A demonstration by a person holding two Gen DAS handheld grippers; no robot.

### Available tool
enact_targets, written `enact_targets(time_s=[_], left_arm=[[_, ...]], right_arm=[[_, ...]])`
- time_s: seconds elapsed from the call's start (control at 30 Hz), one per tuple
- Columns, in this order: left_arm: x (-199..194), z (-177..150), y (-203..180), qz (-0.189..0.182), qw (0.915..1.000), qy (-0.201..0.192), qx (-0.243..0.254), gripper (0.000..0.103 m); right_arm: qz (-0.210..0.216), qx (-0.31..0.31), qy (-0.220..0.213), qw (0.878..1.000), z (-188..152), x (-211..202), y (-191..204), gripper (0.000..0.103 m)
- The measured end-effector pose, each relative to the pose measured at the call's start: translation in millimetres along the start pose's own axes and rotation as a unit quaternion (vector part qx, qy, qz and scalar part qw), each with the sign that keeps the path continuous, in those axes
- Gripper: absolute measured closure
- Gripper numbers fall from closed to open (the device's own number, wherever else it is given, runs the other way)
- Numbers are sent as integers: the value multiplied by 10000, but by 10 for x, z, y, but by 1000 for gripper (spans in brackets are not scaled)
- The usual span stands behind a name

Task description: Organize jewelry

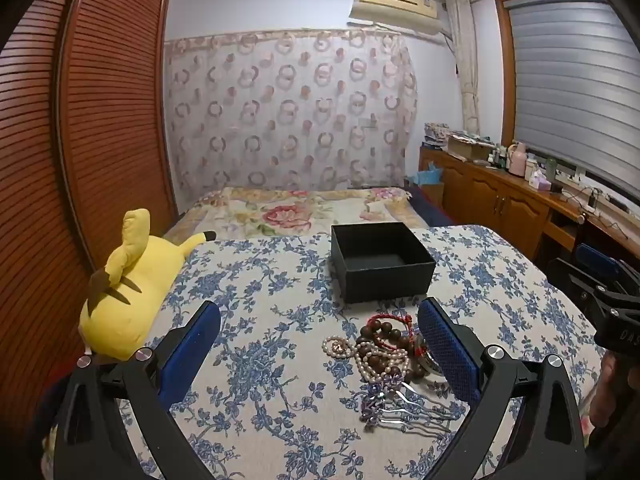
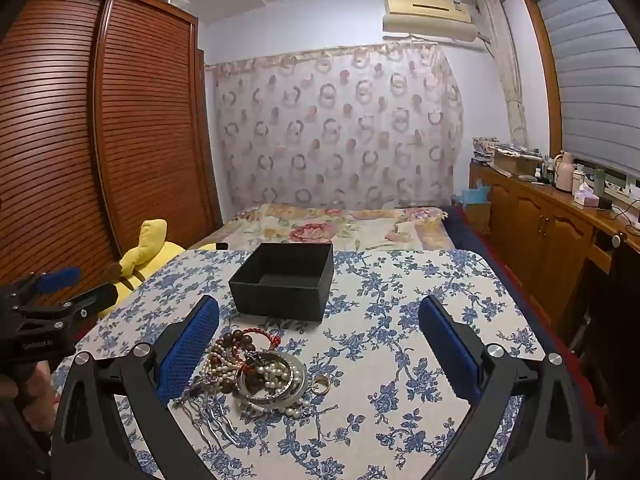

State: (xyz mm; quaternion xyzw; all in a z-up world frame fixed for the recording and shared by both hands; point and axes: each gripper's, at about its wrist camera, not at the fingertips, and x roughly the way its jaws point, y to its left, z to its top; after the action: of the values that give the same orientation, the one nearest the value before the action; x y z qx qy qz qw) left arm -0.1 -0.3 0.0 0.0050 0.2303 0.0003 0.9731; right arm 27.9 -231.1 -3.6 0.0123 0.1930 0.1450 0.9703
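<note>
A pile of jewelry [image 1: 380, 356] lies on the blue-flowered cloth: brown wooden beads, a white pearl string, a red cord and a purple hair comb [image 1: 384, 408]. In the right wrist view the pile [image 2: 256, 372] also shows silver bangles [image 2: 272, 380] and a gold ring [image 2: 320, 384]. An empty black box [image 1: 382, 260] stands open just behind the pile, also seen in the right wrist view [image 2: 284, 280]. My left gripper [image 1: 318, 352] is open, the pile by its right finger. My right gripper [image 2: 320, 352] is open, the pile by its left finger.
A yellow plush toy [image 1: 128, 292] lies at the table's left edge. A bed with a floral cover [image 1: 304, 210] is behind the table. A wooden wardrobe [image 1: 80, 140] stands left, a cluttered wooden counter [image 1: 520, 184] right.
</note>
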Motion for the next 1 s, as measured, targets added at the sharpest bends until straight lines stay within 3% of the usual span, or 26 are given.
enact_targets(time_s=[1.0], left_arm=[[-54, 34, -55, -26, 10000, -29, -38, 8]], right_arm=[[25, 17, 31, 10000, -10, 3, 0, 2]])
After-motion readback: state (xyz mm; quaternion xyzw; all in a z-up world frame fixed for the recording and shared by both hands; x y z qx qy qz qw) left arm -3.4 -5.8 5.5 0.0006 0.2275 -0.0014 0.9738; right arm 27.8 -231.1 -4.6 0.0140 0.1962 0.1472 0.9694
